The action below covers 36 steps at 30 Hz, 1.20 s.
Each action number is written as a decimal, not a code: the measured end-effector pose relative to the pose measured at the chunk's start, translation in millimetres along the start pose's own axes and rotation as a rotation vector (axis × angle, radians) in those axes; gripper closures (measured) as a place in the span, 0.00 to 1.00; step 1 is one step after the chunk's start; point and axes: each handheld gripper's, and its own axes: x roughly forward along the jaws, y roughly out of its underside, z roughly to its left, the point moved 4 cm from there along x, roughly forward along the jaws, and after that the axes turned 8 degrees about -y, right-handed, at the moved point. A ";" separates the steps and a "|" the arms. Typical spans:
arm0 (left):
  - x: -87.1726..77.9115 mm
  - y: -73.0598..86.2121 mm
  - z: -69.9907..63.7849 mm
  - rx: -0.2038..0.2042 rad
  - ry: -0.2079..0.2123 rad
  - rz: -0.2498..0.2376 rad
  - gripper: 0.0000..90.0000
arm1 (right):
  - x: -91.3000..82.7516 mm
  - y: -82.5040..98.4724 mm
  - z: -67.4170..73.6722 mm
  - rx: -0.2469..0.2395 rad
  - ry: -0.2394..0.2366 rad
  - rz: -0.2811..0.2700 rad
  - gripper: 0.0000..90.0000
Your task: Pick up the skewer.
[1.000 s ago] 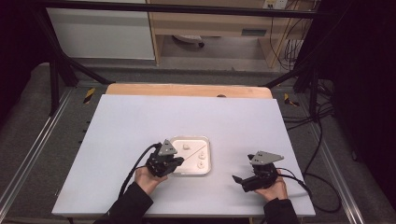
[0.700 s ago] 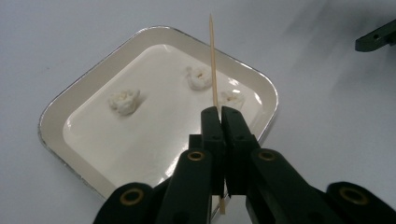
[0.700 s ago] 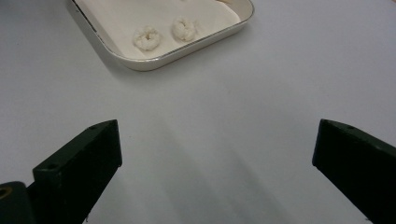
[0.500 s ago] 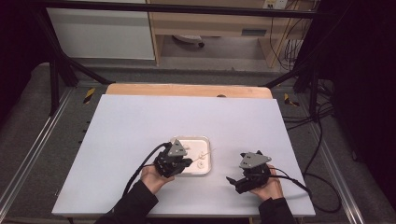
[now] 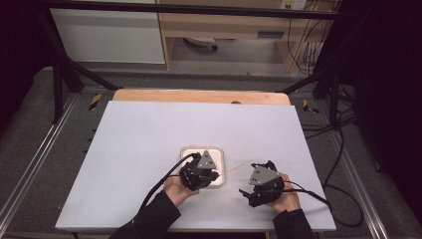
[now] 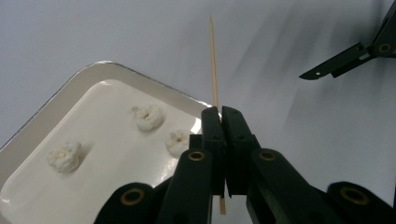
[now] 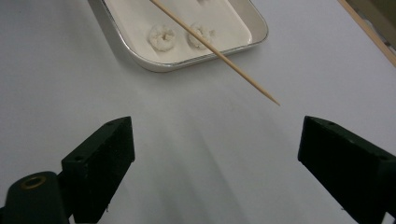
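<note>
Jaws-clamped skewer (image 6: 214, 70) pointing toward right gripper (image 5: 253, 188)

Two forearms in dark sleeves entering from the near edge of the table, angled inward. Left hand (image 5: 175, 189) wrapped around the left gripper (image 5: 208, 175), jaws pointed toward the right side and pressed tight together on a thin wooden skewer (image 6: 214, 70), which sticks out well beyond the tips. Right hand (image 5: 283, 199) cupped behind the right gripper (image 5: 247, 191), held low near the tabletop, jaws spread wide apart with nothing between them, aimed toward the left gripper. Grippers near each other, not touching. Cable trailing back from each.
</note>
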 end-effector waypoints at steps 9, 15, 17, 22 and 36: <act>8.6 -10.0 -10.7 0.038 0.031 0.025 0.98 | 0.4 -2.2 2.7 -0.063 0.013 0.025 0.23; 12.4 -16.0 -19.3 0.065 0.048 0.033 0.98 | -0.5 -2.9 5.0 -0.136 0.021 0.029 0.33; 13.0 -17.1 -22.1 0.073 0.056 0.036 0.98 | -0.3 -2.8 5.2 -0.155 0.022 0.025 0.36; 14.7 -18.6 -28.2 0.087 0.069 0.040 0.98 | 2.0 -0.7 6.2 -0.238 0.025 0.046 0.45; 14.5 -18.5 -35.0 0.113 0.092 0.047 0.98 | 5.2 4.5 7.3 -0.397 0.002 0.103 0.62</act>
